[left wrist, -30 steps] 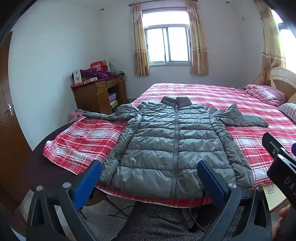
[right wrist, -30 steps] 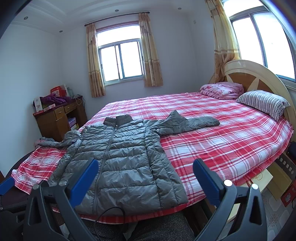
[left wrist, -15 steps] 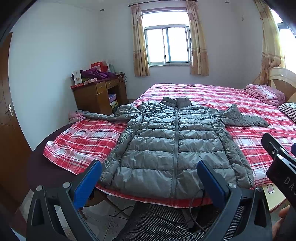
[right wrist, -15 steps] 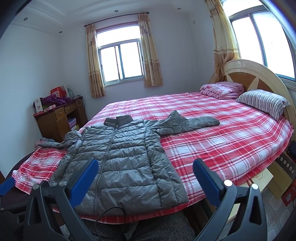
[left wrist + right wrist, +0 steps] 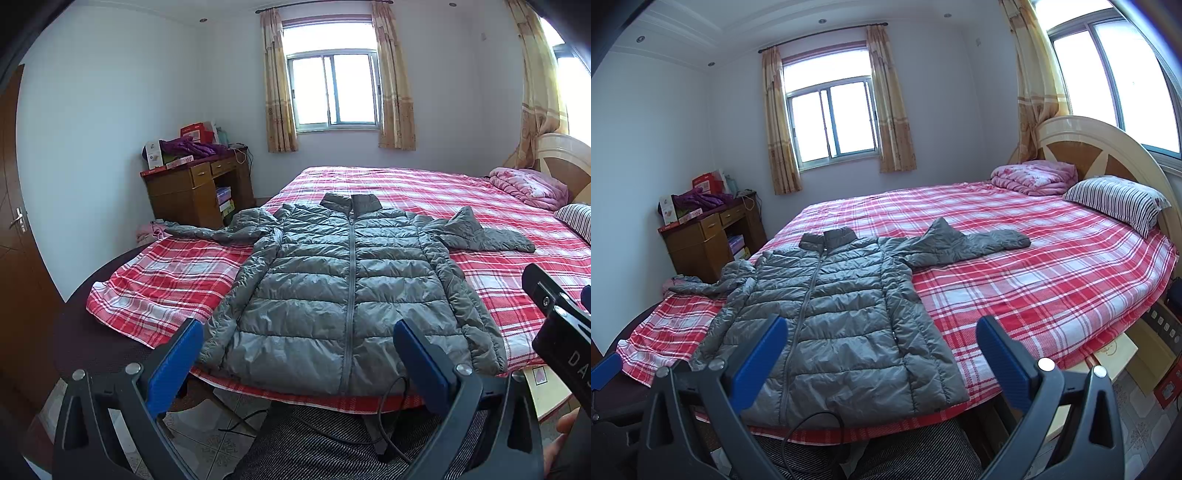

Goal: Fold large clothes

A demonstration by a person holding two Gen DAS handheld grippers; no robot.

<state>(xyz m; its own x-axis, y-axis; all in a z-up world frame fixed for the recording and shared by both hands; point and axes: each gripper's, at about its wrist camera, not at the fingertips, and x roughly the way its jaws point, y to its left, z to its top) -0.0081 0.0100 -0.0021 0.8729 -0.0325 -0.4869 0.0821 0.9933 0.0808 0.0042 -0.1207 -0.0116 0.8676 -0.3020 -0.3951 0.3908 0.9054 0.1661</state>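
Jacket: the grey quilted jacket (image 5: 347,291) lies flat on the bed (image 5: 517,295), front side up, zipper closed, collar at the far end and hem at the near edge of the mattress.
Jacket from your left gripper: it sits at 12 o'clock, straight ahead and beyond the fingertips; the hem shows in the gap between the two blue fingers.
Jacket from your right gripper: it lies toward 11 o'clock, ahead and to the left; the left blue finger overlaps its lower edge in the picture, but you are not touching it.
Sleeves: one sleeve (image 5: 964,242) stretches out toward 2 o'clock across the plaid sheet; the other (image 5: 221,229) runs off toward 10 o'clock, its cuff at the bed's left edge.
Left gripper: your left gripper (image 5: 295,363) is spread wide, holds nothing, and hangs in the air short of the bed.
Right gripper: your right gripper (image 5: 882,360) is likewise spread wide with nothing between its fingers, touching neither jacket nor sheet.
Grippers together: in the left view the right one's black body shows at 3 o'clock, close beside.
Bed's far end: a striped pillow (image 5: 1115,201) and a folded pink quilt (image 5: 1034,177) rest by the headboard, well apart from the jacket.
Below you: a black cable (image 5: 384,417) trails over striped fabric at 6 o'clock.
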